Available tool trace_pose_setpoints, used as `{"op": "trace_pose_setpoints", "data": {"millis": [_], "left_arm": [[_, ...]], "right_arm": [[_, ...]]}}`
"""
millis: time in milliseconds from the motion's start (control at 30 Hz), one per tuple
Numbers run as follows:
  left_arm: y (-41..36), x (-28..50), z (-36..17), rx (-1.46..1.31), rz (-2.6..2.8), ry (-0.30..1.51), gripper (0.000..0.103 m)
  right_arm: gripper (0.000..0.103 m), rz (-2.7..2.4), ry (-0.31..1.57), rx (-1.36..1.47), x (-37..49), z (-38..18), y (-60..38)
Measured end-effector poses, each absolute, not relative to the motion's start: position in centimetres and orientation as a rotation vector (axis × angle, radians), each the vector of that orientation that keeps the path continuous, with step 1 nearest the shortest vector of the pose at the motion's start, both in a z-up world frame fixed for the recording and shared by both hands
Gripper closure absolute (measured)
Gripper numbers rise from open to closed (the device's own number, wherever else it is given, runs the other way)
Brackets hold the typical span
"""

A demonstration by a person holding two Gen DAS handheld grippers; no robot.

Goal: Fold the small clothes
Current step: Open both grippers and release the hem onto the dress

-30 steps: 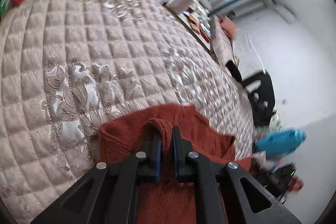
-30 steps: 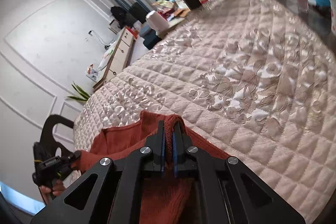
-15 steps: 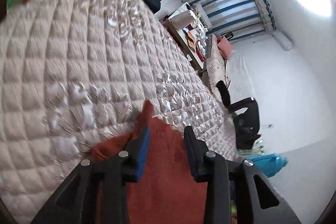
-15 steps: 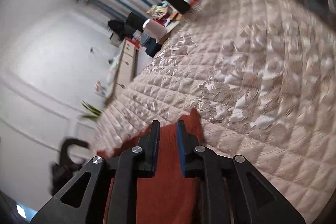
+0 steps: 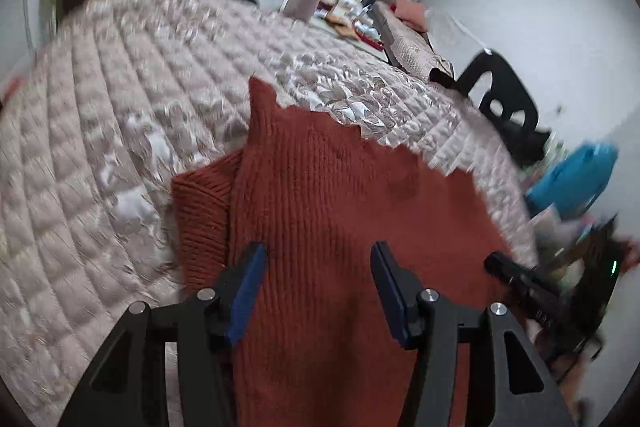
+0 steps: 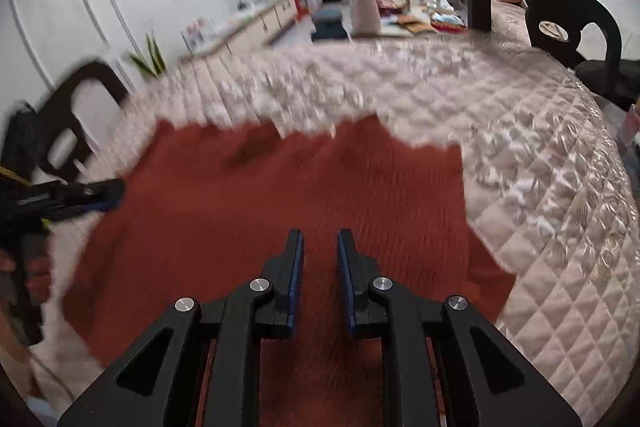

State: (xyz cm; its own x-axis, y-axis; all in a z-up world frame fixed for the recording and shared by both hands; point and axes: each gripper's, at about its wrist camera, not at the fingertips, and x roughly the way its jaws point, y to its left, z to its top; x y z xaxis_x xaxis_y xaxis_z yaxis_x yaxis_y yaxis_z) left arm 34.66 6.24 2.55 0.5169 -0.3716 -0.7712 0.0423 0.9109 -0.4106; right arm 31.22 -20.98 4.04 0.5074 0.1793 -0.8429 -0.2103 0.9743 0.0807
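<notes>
Two tools over one rust-red knit garment (image 5: 328,211), which lies spread flat on a beige quilted bedspread (image 5: 100,147).

L-wrist view, l. to r.: bedspread w/ floral stitching; folded sleeve or side panel of the garment (image 5: 200,211) tucked along its left edge; left tool (image 5: 318,263) above the main knit panel, jaws apart and opening, nothing between the blue pads, cloth only beneath them. Far right: tip of the right tool (image 5: 516,275) at the garment's edge, then a black chair (image 5: 504,99) and a blue object (image 5: 576,175), blurred.

R-wrist view, l. to r.: a hand (image 6: 24,267) gripping the left tool (image 6: 100,195), whose tip sits at the garment's left edge; black chair behind it (image 6: 76,107); garment (image 6: 280,195) filling the centre; right tool (image 6: 320,251) over its near part, jaws a narrow gap apart, not gripping the cloth; bare bedspread (image 6: 560,207) to the right; second black chair (image 6: 536,7) at the far side. Background blurred; cabinet and striped curtains discernible.
</notes>
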Motion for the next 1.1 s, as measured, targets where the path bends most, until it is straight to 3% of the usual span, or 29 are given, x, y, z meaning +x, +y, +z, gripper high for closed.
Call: {"op": "trace_pose_setpoints", "data": {"millis": [267, 433, 600, 867, 1100], "left_arm": [[7.2, 33.2, 2.8, -0.348, -0.236, 0.988, 0.045], [6.6, 31.8, 2.7, -0.159, -0.154, 0.977, 0.042], [7.8, 30.9, 1.9, -0.181, -0.141, 1.001, 0.037], [7.5, 28.3, 3.4, -0.15, -0.126, 0.941, 0.037], [6.6, 26.9, 2.9, -0.103, -0.14, 0.96, 0.037]], "right_arm": [[0.085, 0.16, 0.954, -0.05, 29.0, 6.0, -21.7], [0.074, 0.207, 0.937, -0.123, 25.0, 5.7, -21.5], [0.074, 0.149, 0.959, -0.19, 23.5, 3.4, -22.8], [0.074, 0.177, 0.867, -0.172, 20.3, 5.9, -23.3], [0.07, 0.144, 0.953, -0.165, 19.9, 3.3, -25.0]]}}
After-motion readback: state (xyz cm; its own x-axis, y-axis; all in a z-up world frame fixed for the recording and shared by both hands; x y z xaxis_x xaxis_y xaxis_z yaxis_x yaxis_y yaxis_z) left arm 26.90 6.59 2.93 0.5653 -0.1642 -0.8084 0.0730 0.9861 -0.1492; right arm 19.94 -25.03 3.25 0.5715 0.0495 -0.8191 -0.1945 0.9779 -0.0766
